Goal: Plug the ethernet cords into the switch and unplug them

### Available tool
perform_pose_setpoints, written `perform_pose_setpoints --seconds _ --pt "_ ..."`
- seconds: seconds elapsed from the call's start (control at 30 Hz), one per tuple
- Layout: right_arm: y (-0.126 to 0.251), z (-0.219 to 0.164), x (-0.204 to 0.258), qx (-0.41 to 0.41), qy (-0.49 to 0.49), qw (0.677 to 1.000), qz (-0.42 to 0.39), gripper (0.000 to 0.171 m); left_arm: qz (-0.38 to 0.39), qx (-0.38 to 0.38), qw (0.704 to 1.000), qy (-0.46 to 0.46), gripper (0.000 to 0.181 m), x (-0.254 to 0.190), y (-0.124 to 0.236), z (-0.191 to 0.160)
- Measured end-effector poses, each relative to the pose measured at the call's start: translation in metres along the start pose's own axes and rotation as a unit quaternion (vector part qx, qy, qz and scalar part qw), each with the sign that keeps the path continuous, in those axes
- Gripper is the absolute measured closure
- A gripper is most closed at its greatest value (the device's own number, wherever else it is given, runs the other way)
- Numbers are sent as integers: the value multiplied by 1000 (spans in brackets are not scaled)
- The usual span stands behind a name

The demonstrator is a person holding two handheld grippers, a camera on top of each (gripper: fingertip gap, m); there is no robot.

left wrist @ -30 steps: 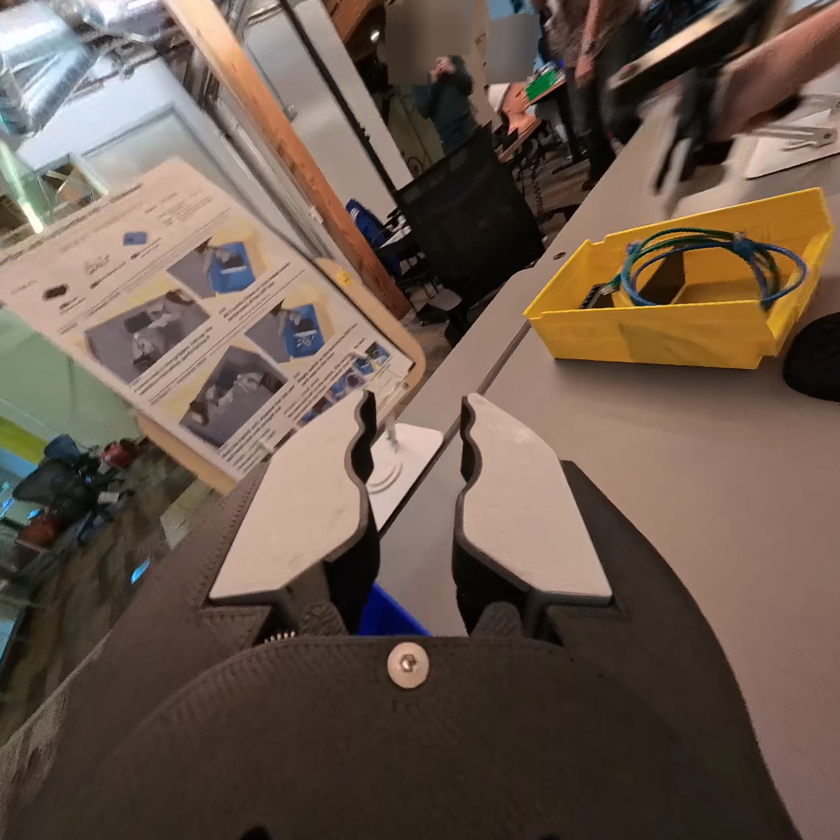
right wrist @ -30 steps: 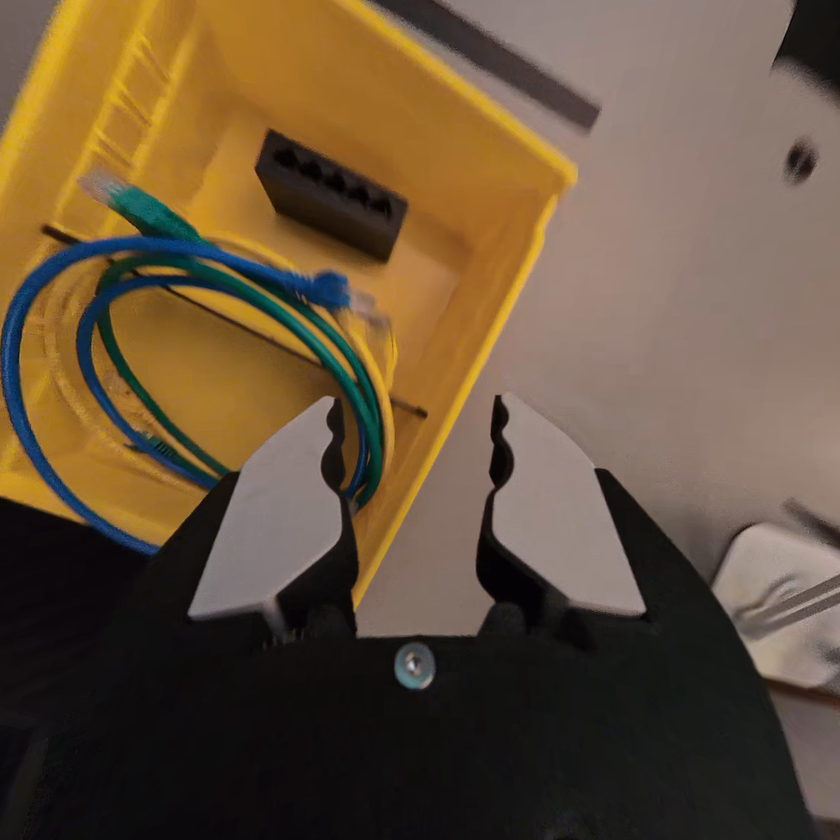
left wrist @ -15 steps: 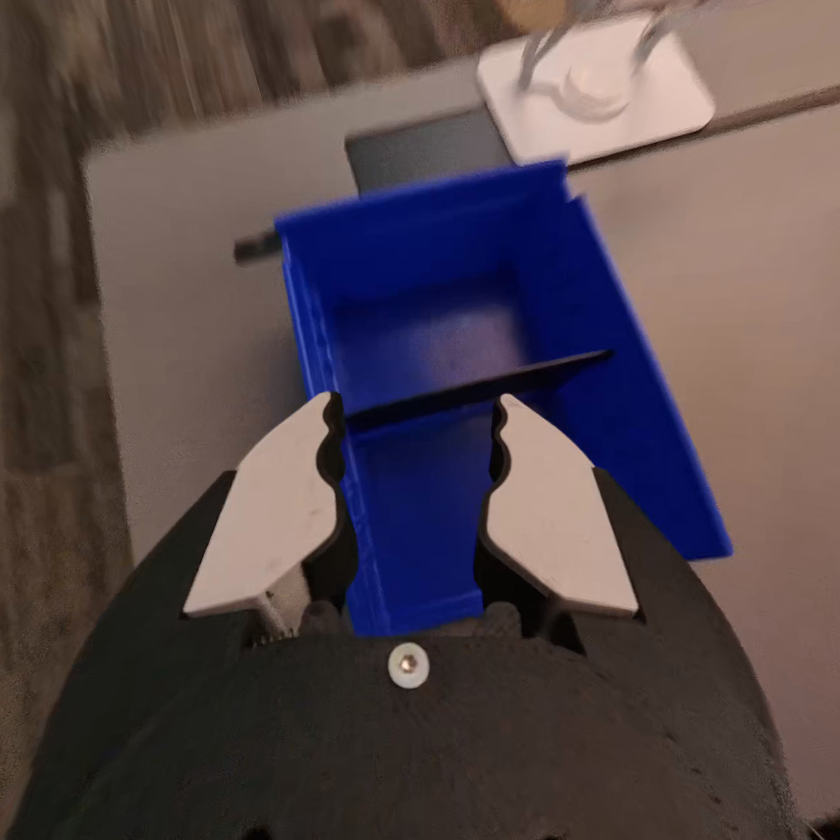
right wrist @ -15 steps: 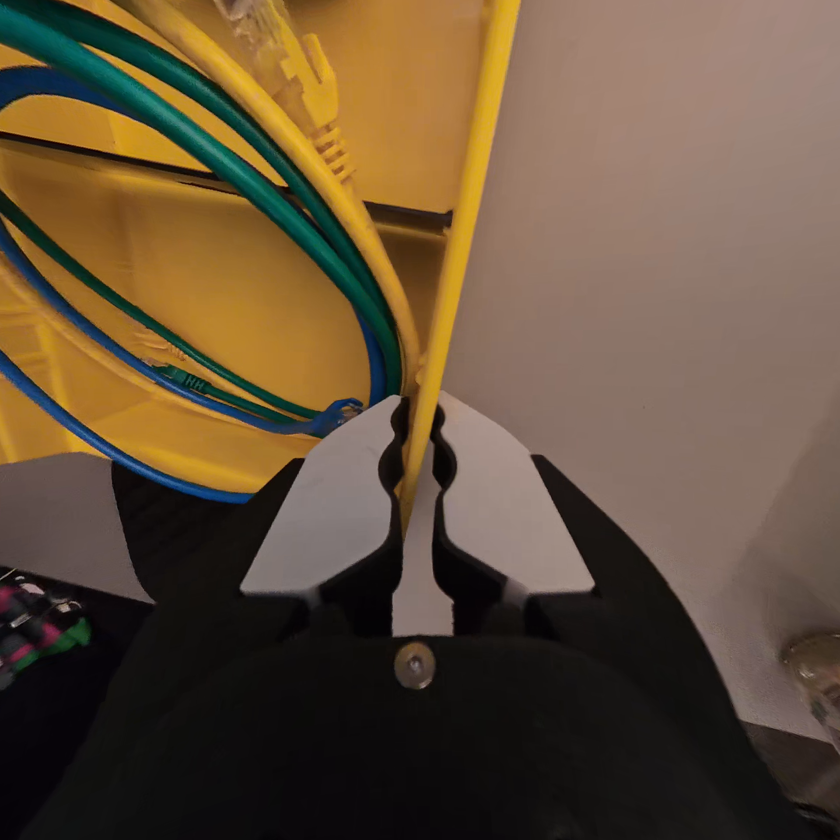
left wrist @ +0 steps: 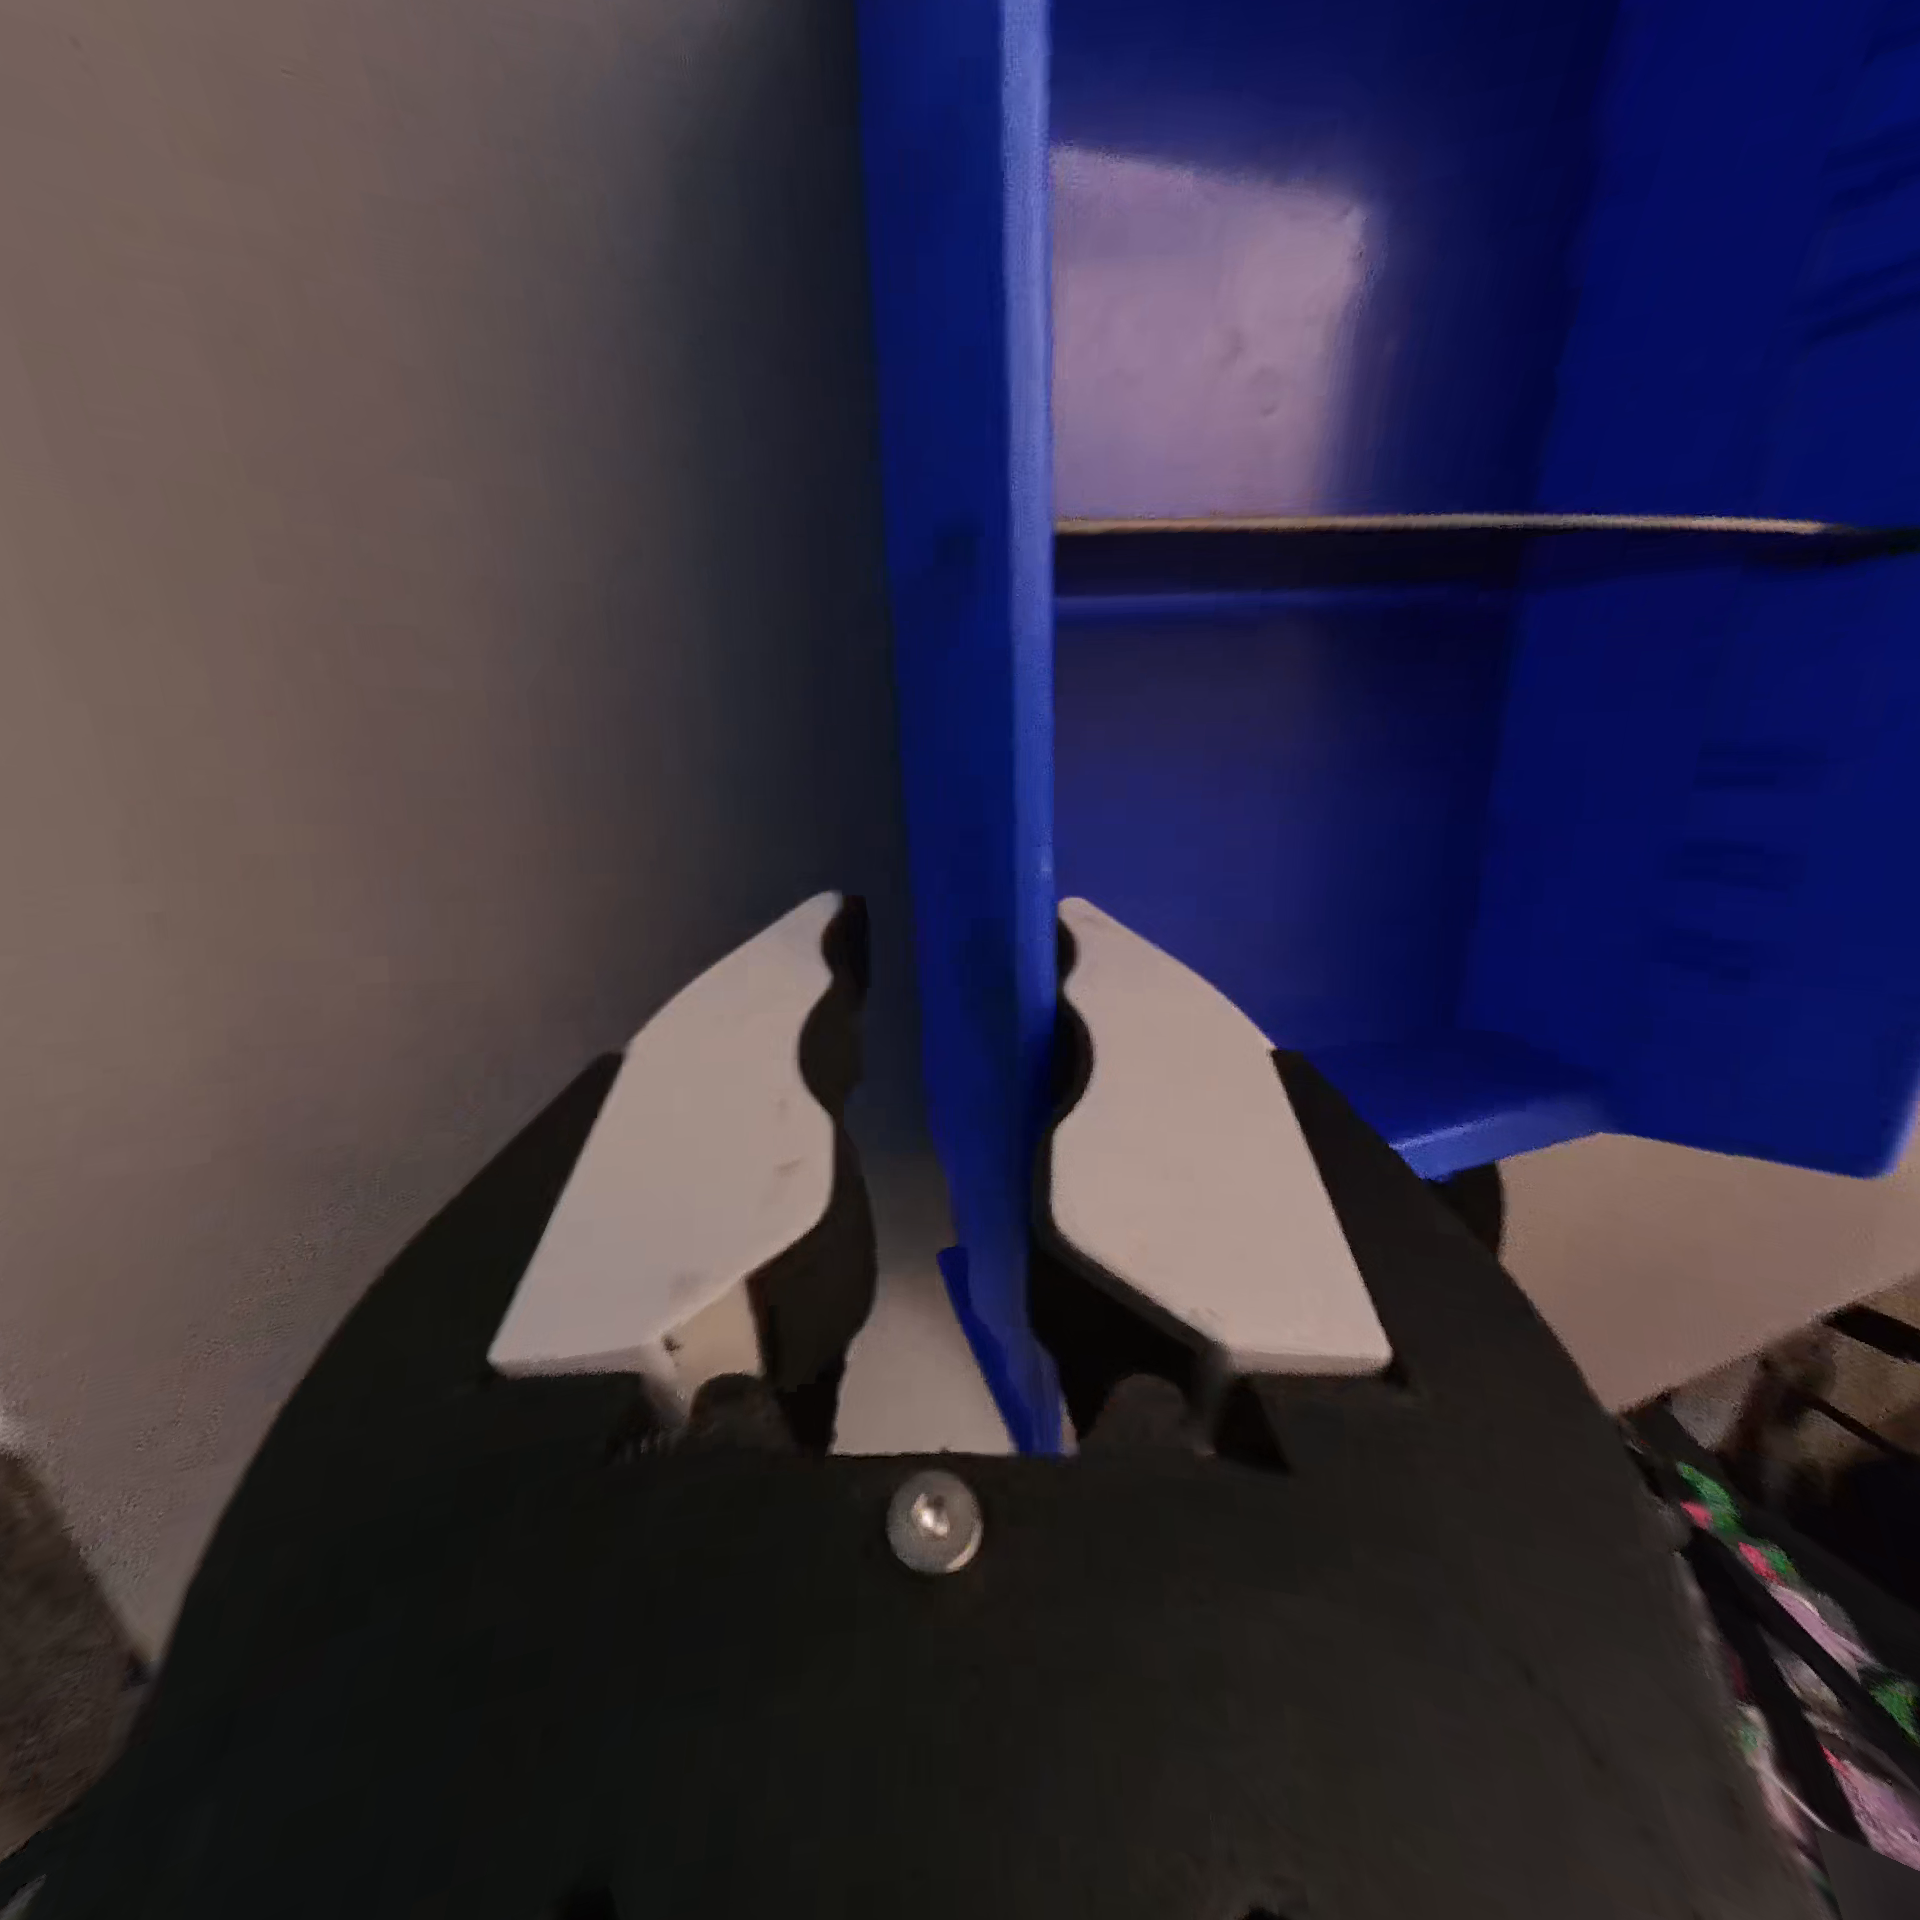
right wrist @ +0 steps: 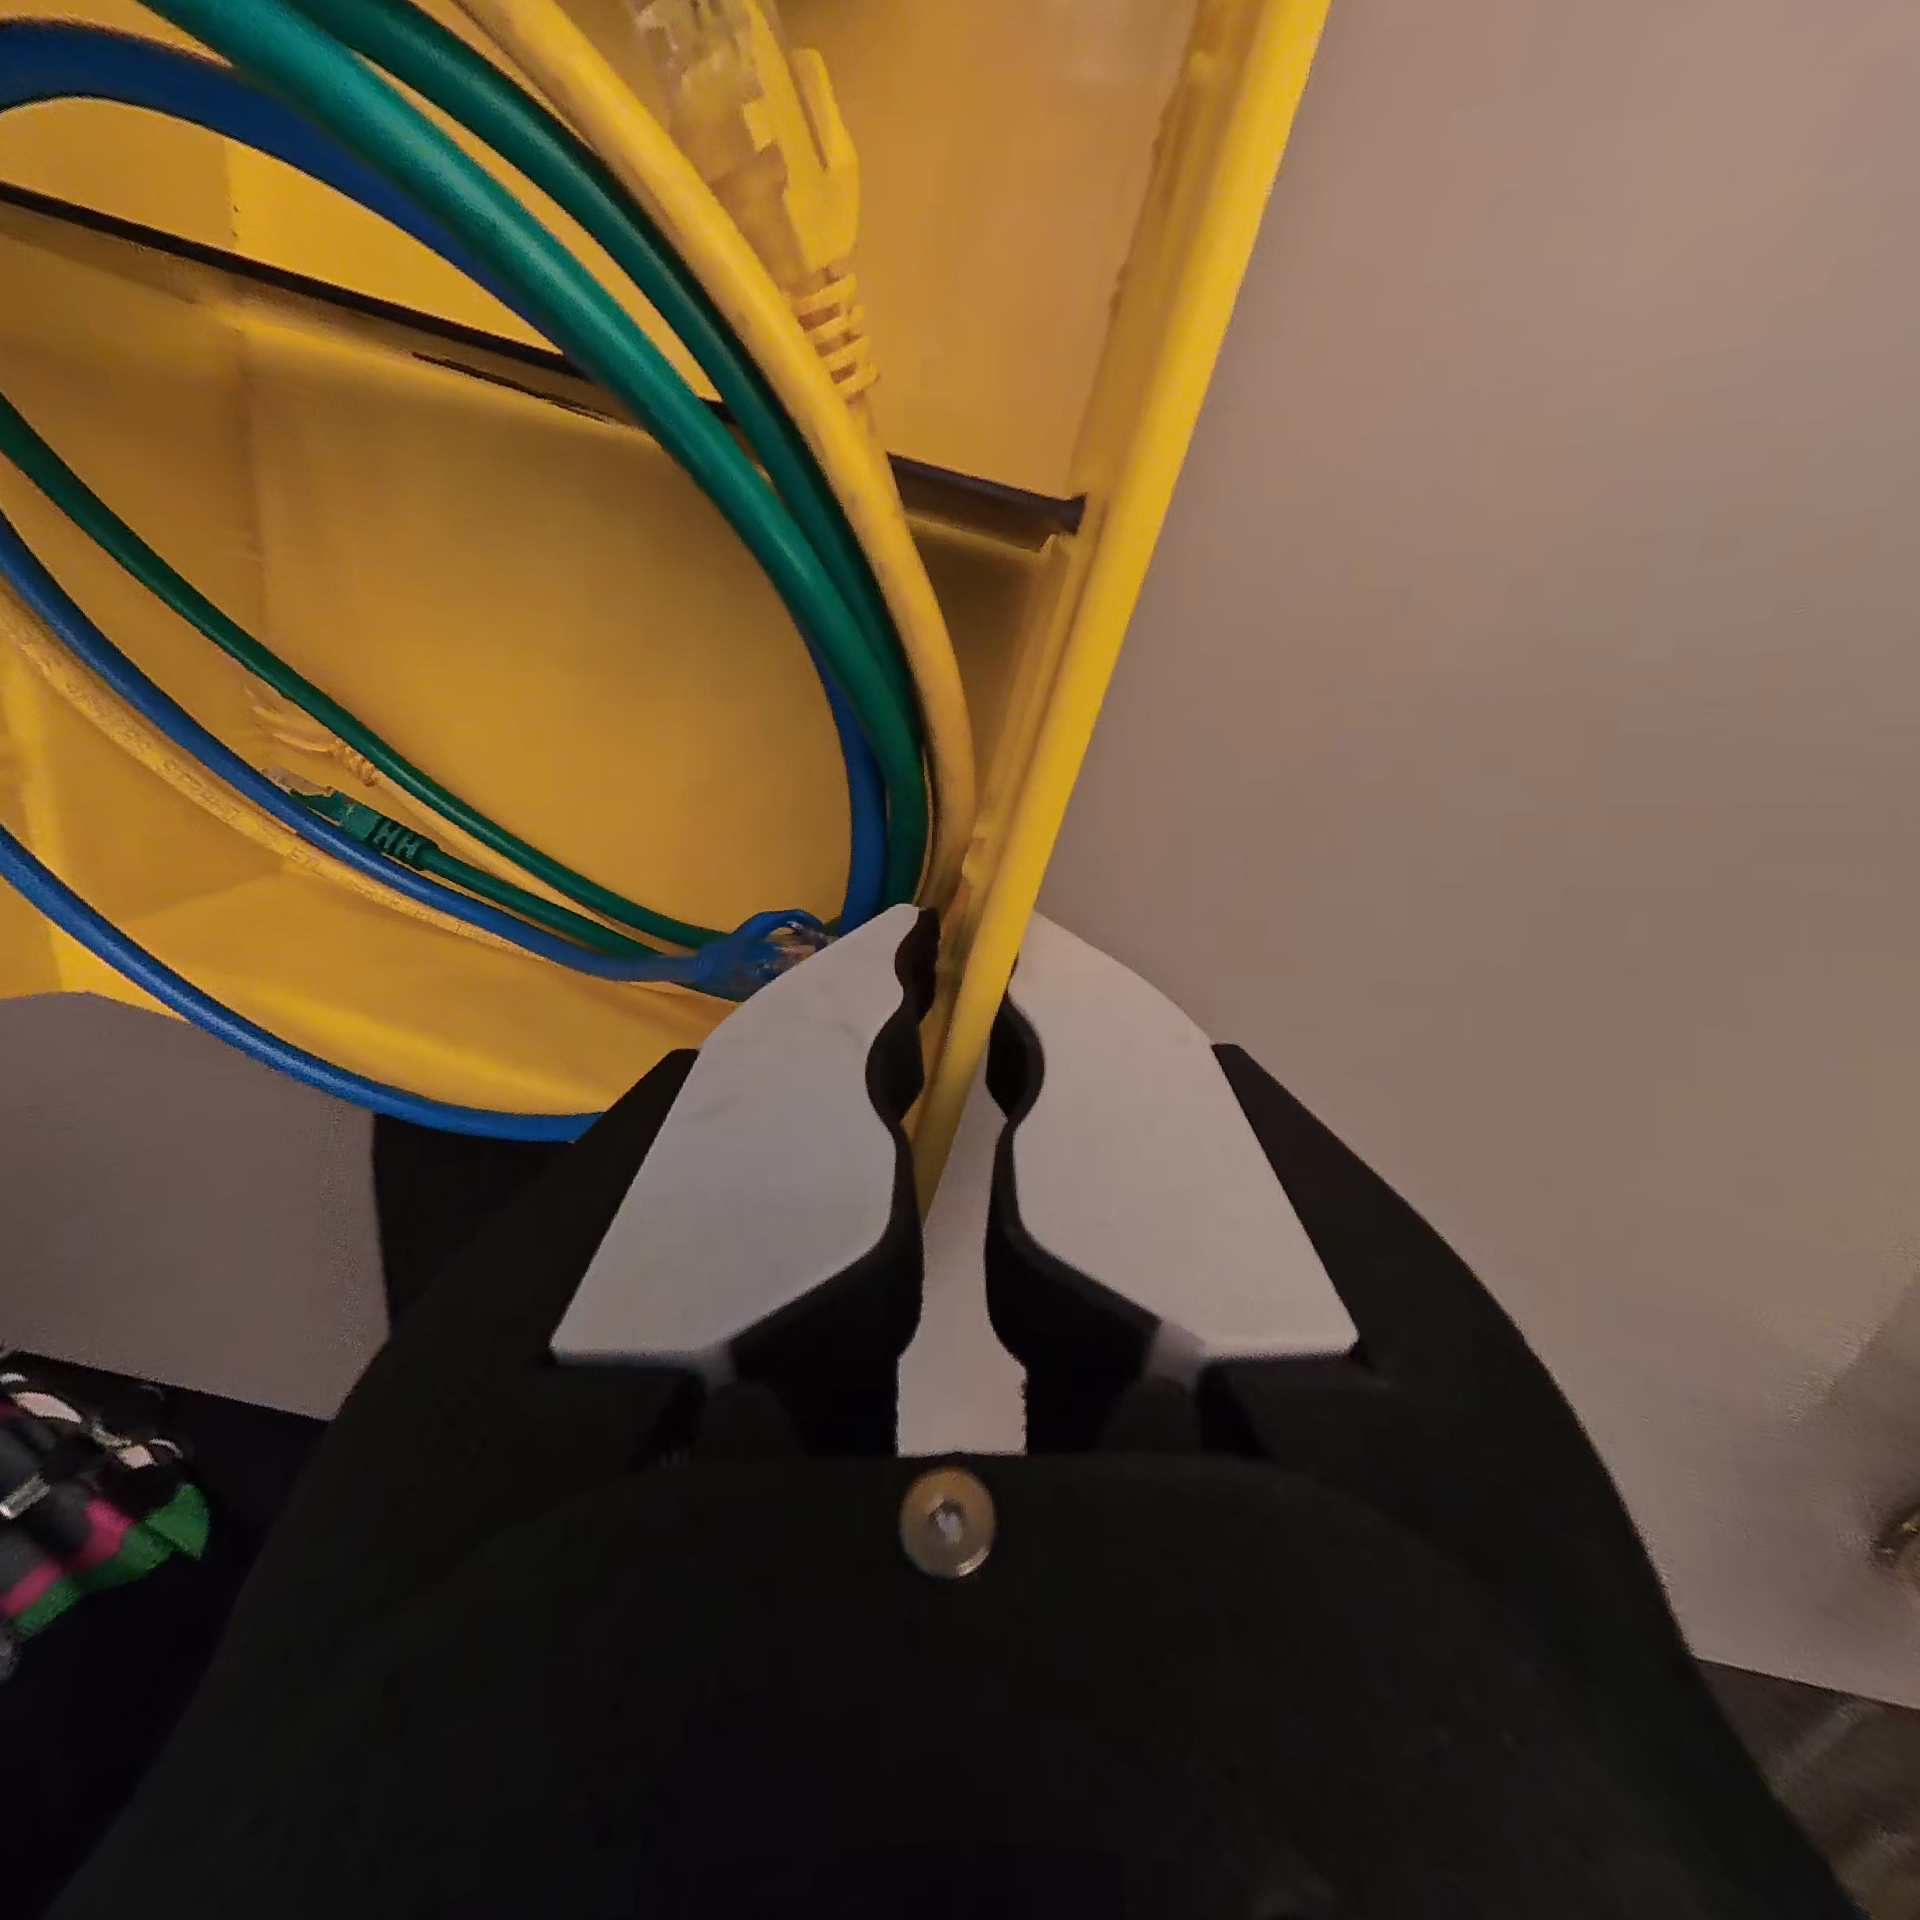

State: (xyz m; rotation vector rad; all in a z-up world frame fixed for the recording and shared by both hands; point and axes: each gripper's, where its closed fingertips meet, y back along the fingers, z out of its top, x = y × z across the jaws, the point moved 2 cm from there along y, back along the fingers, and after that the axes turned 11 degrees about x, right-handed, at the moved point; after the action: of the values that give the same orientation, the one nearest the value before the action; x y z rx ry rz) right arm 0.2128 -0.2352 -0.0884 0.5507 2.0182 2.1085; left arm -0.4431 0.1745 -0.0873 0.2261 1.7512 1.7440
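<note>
Left tongs (left wrist: 956,925) straddling blue bin (left wrist: 966,520) wall, right finger touching, grip uncertain. Right tongs (right wrist: 961,925) clenched on yellow bin (right wrist: 1132,540) wall. Coiled cords (right wrist: 727,499) inside, left of right tongs; switch unseen.

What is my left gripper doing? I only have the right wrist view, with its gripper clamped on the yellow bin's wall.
Observer: The left gripper straddles the side wall of a blue bin, one finger outside and one inside.
Operator: Is it clamped?
Observer: Not fully. The inner finger touches the wall, but a gap shows beside the outer one.
Operator: Anything in that bin?
Observer: Nothing in the part I can see. Only a thin dark divider crosses it.
</note>
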Motion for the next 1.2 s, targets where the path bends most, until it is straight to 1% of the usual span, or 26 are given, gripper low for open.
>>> perform_pose_setpoints --seconds 0.07,0.13,0.2,0.37,0.43,0.53,0.57,0.63,0.7,0.73,0.77,0.8,0.83,0.87,0.9,0.93,0.97,1.03,1.07,1.13,1.2 --pt "-3 5 18 -2 0 1000 -2 163 -6 25 1000 -8 168 -4 -8 -1" --pt "-5 10 38 -2 6 1000 -3 162 31 52 998 -28 168 -5 -15 -2" --pt "-8 15 56 0 17 1000 -7 162 74 74 993 -46 173 -8 -18 -2" --pt "-15 27 102 4 53 999 -3 162 100 127 982 -99 170 -43 -30 -3" --pt "-17 32 117 5 65 998 0 162 94 140 980 -106 167 -59 -35 -2" --pt "-20 37 136 1 76 997 3 162 99 152 976 -122 168 -75 -41 0" --pt "-20 38 140 0 79 997 -2 160 95 156 975 -125 169 -80 -43 -1" --pt "-13 41 143 -16 92 995 -21 144 81 164 974 -132 166 -92 -46 -4" --pt "9 46 142 -71 80 993 -45 135 64 176 972 -142 156 -102 -46 -10" --pt "28 47 141 -107 65 990 -68 132 53 184 971 -146 152 -107 -45 -14" --pt "51 50 149 -161 54 982 -80 130 44 188 970 -150 149 -111 -43 -17" --pt "75 56 174 -231 73 968 -62 128 38 186 970 -154 147 -114 -39 -19" --pt "96 61 214 -292 119 949 -15 126 36 178 971 -155 145 -117 -33 -20" --pt "112 64 261 -341 172 923 42 124 37 163 974 -153 144 -118 -26 -20" --pt "118 65 307 -366 222 899 92 122 41 144 977 -152 144 -119 -18 -19" --pt "111 67 344 -347 254 895 119 114 44 122 979 -154 145 -120 -9 -19" --pt "94 72 373 -301 273 904 130 106 52 100 981 -157 143 -121 0 -18" --pt "52 88 413 -215 273 925 154 105 67 52 983 -163 144 -125 18 -15" --pt "30 96 425 -173 260 936 163 109 75 27 983 -165 144 -128 27 -13" --pt "-8 108 434 -93 227 958 148 109 94 -21 981 -169 144 -133 44 -9" --pt "-28 121 438 -64 199 969 128 110 107 -63 976 -181 143 -142 58 -6"
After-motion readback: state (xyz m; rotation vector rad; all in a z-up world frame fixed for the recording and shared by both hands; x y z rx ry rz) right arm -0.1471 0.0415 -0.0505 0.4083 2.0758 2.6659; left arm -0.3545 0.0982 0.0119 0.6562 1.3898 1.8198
